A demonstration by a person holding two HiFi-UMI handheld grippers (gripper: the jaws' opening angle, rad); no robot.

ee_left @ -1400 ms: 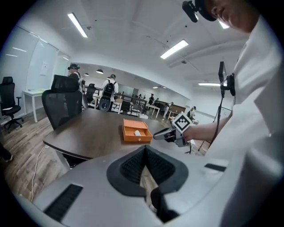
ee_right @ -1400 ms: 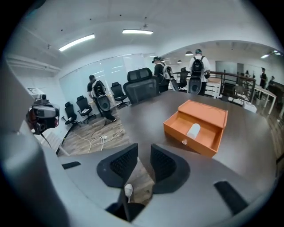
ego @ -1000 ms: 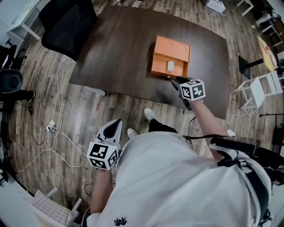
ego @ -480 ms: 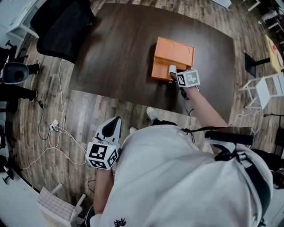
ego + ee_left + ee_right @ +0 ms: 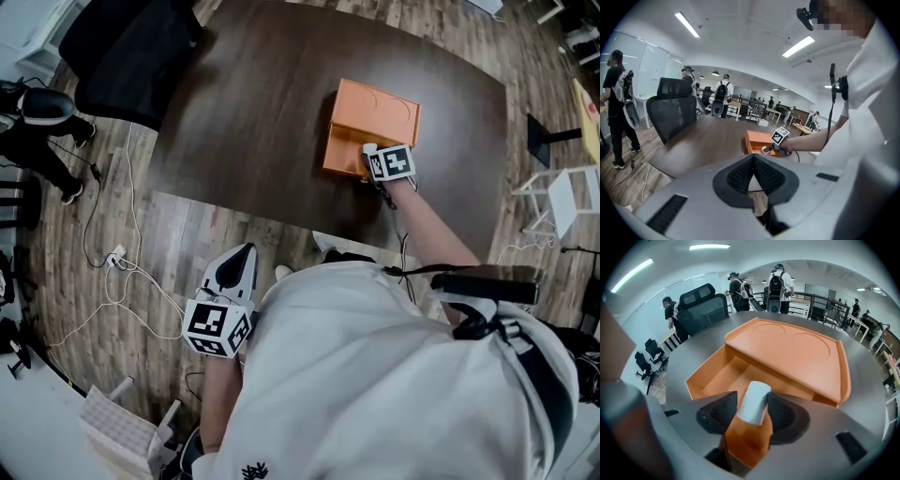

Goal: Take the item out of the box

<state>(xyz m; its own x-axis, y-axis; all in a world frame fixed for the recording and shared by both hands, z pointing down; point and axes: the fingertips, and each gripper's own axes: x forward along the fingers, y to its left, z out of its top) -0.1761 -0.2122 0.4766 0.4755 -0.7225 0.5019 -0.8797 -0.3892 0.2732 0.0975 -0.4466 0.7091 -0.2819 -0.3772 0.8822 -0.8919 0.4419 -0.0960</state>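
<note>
Item (image 5: 754,399): white, roll-shaped, lying in the open front half of the orange box (image 5: 705,376) on the desk (image 5: 253,103); not yet lifted. Change: right tongs (image 5: 369,153), a second ago short of the box at the desk's near edge, now reach into it, opening wide with the item between them and no squeeze evident. Left tongs (image 5: 753,161): unchanged, low beside the person, closed together, empty. Bearing on task: approach looks complete; the grasp appears next, then a lift clear of the box wall.
</note>
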